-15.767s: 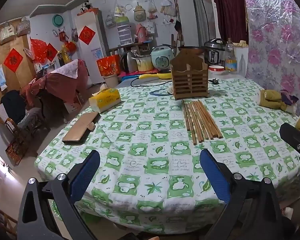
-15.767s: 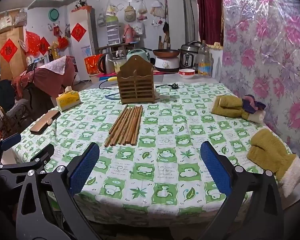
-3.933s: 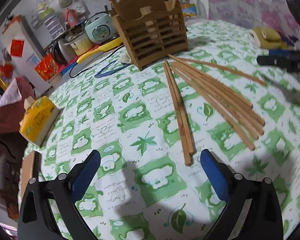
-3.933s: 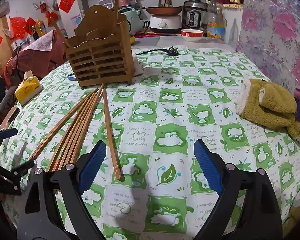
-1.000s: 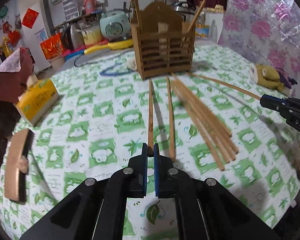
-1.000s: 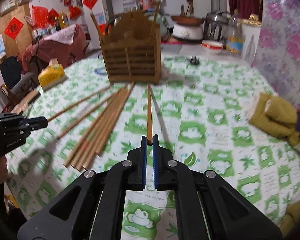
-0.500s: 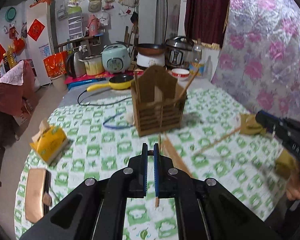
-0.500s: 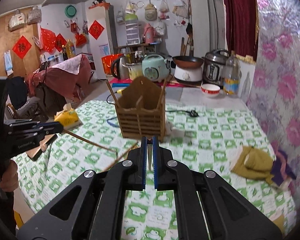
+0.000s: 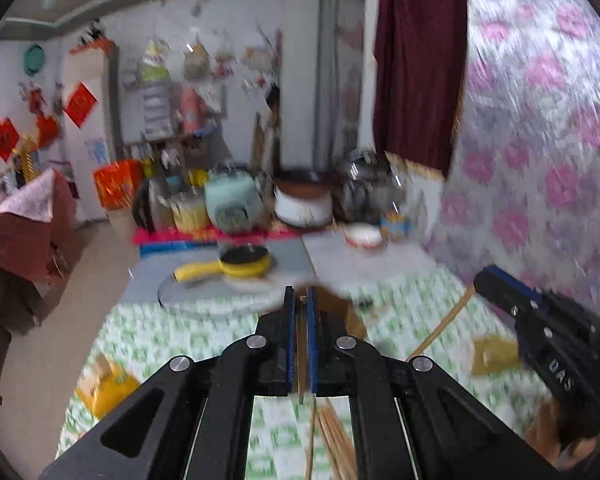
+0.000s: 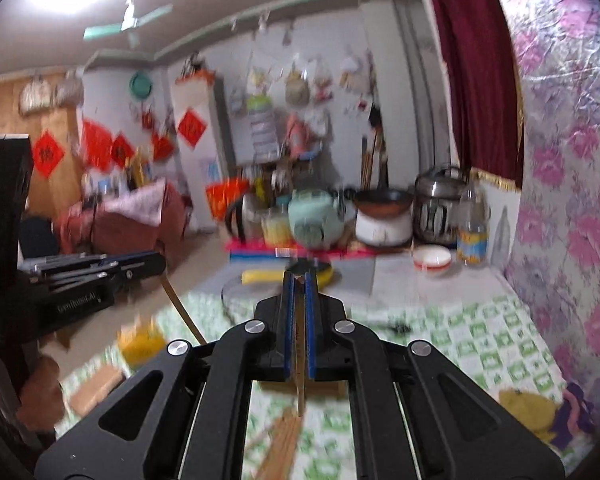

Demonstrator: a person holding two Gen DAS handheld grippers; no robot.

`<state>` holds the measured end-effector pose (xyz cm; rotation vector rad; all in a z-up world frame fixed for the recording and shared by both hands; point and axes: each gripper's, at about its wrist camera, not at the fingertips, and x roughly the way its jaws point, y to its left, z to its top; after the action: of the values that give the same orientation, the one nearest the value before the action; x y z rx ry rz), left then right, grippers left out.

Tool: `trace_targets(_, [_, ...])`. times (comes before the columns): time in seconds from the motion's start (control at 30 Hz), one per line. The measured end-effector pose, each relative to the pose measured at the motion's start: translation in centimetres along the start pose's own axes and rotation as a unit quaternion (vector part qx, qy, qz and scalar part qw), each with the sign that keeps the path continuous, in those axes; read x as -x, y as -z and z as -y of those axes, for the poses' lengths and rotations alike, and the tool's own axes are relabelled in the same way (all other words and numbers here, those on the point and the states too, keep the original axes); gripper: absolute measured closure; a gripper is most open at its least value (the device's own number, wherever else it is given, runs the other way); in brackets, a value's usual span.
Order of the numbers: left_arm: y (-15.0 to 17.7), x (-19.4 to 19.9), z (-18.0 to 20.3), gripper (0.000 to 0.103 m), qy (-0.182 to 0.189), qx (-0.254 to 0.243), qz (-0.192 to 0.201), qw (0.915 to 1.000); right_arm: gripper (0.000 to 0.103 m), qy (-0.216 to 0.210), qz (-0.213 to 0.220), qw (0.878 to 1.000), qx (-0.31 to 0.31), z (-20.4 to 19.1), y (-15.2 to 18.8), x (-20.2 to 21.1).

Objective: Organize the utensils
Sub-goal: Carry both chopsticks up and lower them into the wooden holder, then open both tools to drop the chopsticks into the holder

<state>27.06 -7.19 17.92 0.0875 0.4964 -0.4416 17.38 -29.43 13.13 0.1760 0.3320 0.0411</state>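
We lift two chopsticks clear of the green-checked worktop (image 10: 500, 344), the left tongs (image 9: 300, 304) clenched on one chopstick (image 9: 301, 360), the right tongs (image 10: 299, 280) on another (image 10: 300, 376); a loose bundle (image 9: 334, 440) waits below, so sorting is far from done

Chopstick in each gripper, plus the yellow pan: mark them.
left gripper's chopstick (image 9: 301, 354), left wrist view, shaft between the blue pads
right gripper's chopstick (image 10: 300, 376), right wrist view, lower shaft below the pads
yellow pan (image 9: 244, 262), left wrist view, pan body
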Motion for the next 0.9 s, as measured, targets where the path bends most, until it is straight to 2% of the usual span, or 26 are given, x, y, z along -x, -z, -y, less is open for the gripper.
trace_targets(0.13, [-1.5,-1.0,-0.1,0.097,-0.035,0.016,0.052,0.9979,0.097,0.027,0.063,0.997,-0.019,-0.1,-1.7,-1.2])
trace_targets(0.2, [-1.4,-2.4,-0.5,0.097,-0.029,0.037,0.061,0.997,0.097,0.033,0.079,0.996,-0.027,0.1,-1.8,-2.4])
trace_targets(0.33, [-0.6,-5.2,-1.4,0.097,-0.02,0.062,0.064,0.9958,0.097,0.037,0.078,0.996,-0.032,0.6,-0.5,-5.1])
trace_targets(0.43, [0.3,-6.8,-1.7,0.097,-0.032,0.062,0.067,0.9953,0.097,0.041,0.058,0.997,-0.014,0.5,0.2,-7.2])
trace_targets(0.5, [1.0,-7.7,-2.1,0.097,-0.026,0.069,0.065,0.9952,0.097,0.042,0.047,0.998,-0.008,0.5,0.6,-8.3])
trace_targets(0.63, [1.7,-9.7,-2.3,0.097,-0.014,0.059,0.033,0.9976,0.094,0.041,0.023,0.999,0.0,0.4,1.2,-10.0])
trace_targets(0.67, [1.8,-10.0,-2.4,0.091,-0.012,0.06,0.025,0.9978,0.091,0.036,0.008,0.999,0.003,0.3,1.3,-10.5])
trace_targets(0.7, [2.0,-10.2,-2.5,0.082,-0.01,0.062,0.017,0.9979,0.081,0.035,-0.005,0.999,0.004,0.4,1.5,-11.0])
trace_targets(0.73, [2.3,-10.2,-2.7,0.048,-0.009,0.062,0.011,0.9979,0.075,0.04,-0.008,0.999,0.001,0.5,1.6,-11.2])
trace_targets(0.77, [2.4,-10.2,-2.8,0.024,-0.016,0.066,0.011,0.9976,0.071,0.045,-0.009,0.999,0.0,0.6,1.6,-11.2])
trace_targets(0.9, [2.5,-9.7,-2.8,0.019,-0.038,0.051,0.021,0.9978,0.07,0.052,-0.002,0.999,0.006,0.6,1.5,-10.5])
